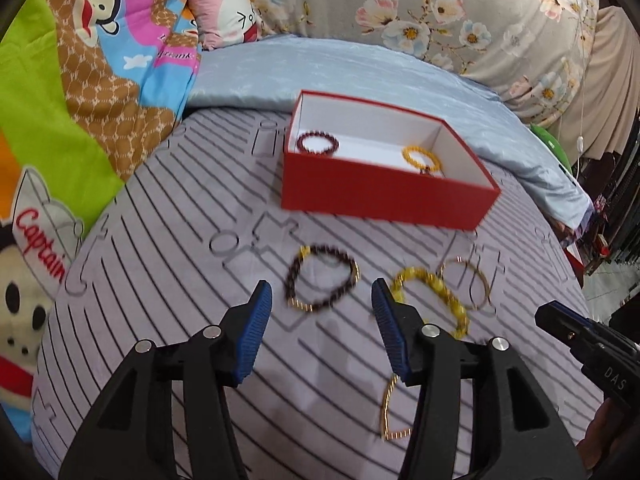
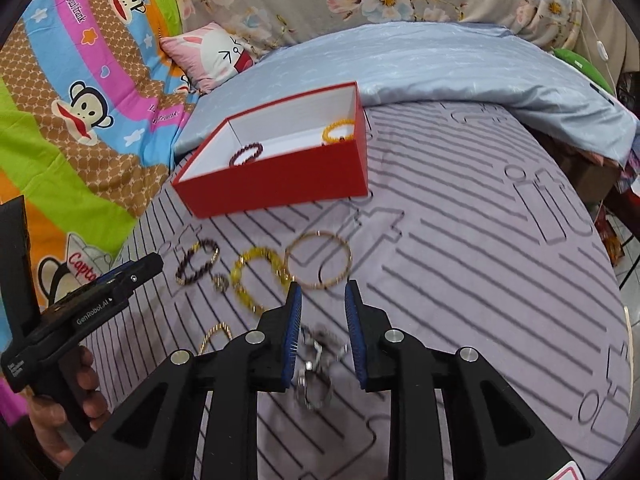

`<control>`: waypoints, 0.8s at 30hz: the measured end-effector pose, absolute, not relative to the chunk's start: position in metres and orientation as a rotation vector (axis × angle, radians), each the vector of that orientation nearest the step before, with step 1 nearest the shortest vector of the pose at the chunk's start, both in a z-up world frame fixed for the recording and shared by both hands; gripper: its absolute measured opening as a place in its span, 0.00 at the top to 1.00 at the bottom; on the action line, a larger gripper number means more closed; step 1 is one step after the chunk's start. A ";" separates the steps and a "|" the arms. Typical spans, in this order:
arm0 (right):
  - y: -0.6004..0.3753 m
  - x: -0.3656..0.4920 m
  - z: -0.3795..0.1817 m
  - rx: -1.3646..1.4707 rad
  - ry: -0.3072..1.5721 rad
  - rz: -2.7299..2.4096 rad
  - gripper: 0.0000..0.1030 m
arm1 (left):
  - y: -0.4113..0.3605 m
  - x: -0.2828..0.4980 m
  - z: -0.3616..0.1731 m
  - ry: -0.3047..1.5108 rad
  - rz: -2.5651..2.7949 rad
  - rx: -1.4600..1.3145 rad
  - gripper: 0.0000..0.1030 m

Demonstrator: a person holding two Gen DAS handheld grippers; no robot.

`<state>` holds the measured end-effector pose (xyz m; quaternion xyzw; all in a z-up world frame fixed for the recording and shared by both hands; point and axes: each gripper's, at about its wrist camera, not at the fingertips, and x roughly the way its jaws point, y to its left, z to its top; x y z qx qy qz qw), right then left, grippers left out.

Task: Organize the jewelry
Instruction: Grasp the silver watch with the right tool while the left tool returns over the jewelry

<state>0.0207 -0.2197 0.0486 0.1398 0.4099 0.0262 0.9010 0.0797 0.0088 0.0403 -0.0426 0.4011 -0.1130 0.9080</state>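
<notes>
A red box [image 1: 380,192] with a white inside holds a dark red bead bracelet [image 1: 318,143] and a yellow bead bracelet [image 1: 420,157]; the box also shows in the right wrist view [image 2: 280,180]. On the striped sheet lie a dark bead bracelet [image 1: 320,278], a yellow bead bracelet [image 1: 434,296], a thin gold bangle [image 1: 466,282] and a gold chain [image 1: 390,412]. My left gripper [image 1: 322,300] is open just short of the dark bracelet. My right gripper [image 2: 322,300] is open above a silver chain bracelet [image 2: 316,364] lying between its fingers.
The striped grey sheet [image 2: 480,280] covers a bed. A light blue cover [image 2: 440,68] lies behind the box, with a cartoon quilt [image 2: 80,100] at left and a pink cushion [image 2: 212,54]. The bed edge drops off at right.
</notes>
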 end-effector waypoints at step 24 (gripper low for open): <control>-0.189 -0.006 0.010 0.238 0.929 0.074 0.61 | -0.002 0.026 0.005 0.871 -0.254 -0.068 0.48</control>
